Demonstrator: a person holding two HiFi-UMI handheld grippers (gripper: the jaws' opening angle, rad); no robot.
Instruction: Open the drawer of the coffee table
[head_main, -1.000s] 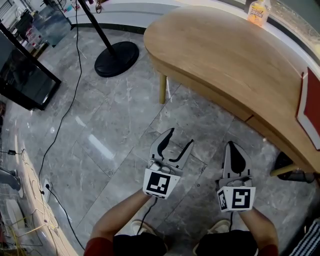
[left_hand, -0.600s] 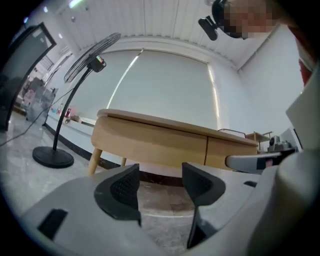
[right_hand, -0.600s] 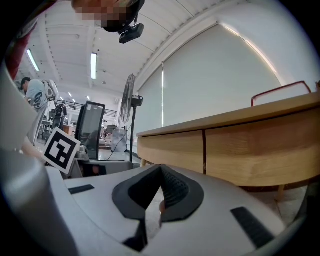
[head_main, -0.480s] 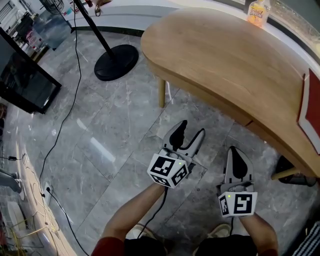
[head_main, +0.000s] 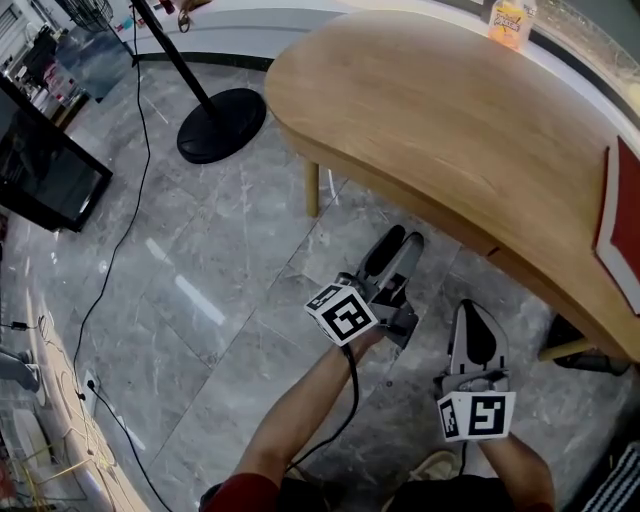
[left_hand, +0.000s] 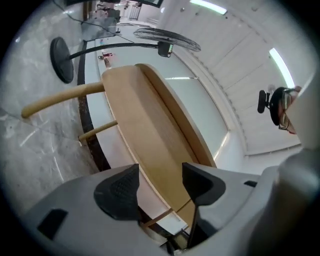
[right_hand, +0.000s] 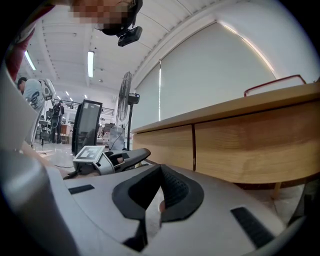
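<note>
Pale wood runs across the kidney-shaped coffee table, which stands on a grey marble floor, its front apron cut by a vertical seam. The drawer sits shut and flush in that apron, though which side of the seam is the drawer front cannot be told for certain. The left gripper is rolled onto its side and reaches up to the table's near edge just left of the seam. Its jaws are spread, with only the table edge and underside showing in the gap between them and nothing gripped. The right gripper hangs lower and nearer the person, apart from the table. It points at the apron with its jaws pressed together and empty. A black-and-white square marker faces up on each gripper's cube. At the table's far edge stands a small bottle with an orange label, its print too small to read. A red-framed object lies at the table's right end. A round black stand base and a dark screen stand on the floor to the left.
</note>
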